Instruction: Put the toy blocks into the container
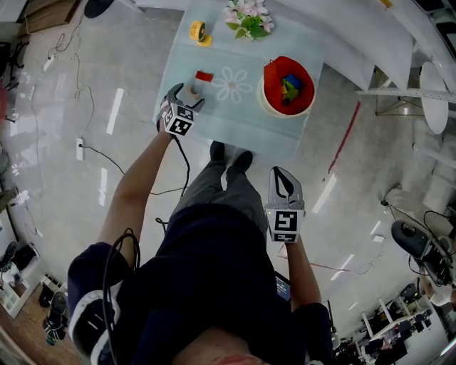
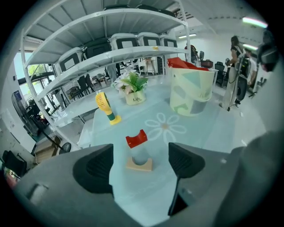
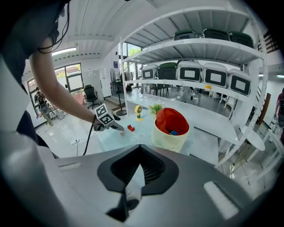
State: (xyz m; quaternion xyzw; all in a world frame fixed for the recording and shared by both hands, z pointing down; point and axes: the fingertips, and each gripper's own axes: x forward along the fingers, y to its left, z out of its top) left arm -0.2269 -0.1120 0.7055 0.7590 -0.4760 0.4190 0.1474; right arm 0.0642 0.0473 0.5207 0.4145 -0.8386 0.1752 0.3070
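A red arch block (image 1: 204, 76) (image 2: 136, 138) lies on the pale blue tabletop (image 1: 235, 117). Just nearer me, a tan wooden arch block (image 2: 139, 164) (image 1: 193, 90) rests flat on the table. My left gripper (image 1: 184, 95) (image 2: 141, 155) hangs open just above it, with one jaw on either side of the block and neither touching it. The cream container with a red lining (image 1: 288, 87) (image 2: 191, 91) (image 3: 171, 128) stands at the table's right and has coloured blocks inside. My right gripper (image 1: 284, 182) (image 3: 138, 163) is shut on nothing, held off the table over the floor.
A yellow toy (image 1: 200, 32) (image 2: 105, 106) and a pot of flowers (image 1: 248, 20) (image 2: 134, 91) stand at the table's far edge. White shelving (image 2: 111, 57) rises behind the table. The person's legs and shoes (image 1: 228, 153) are at the near edge.
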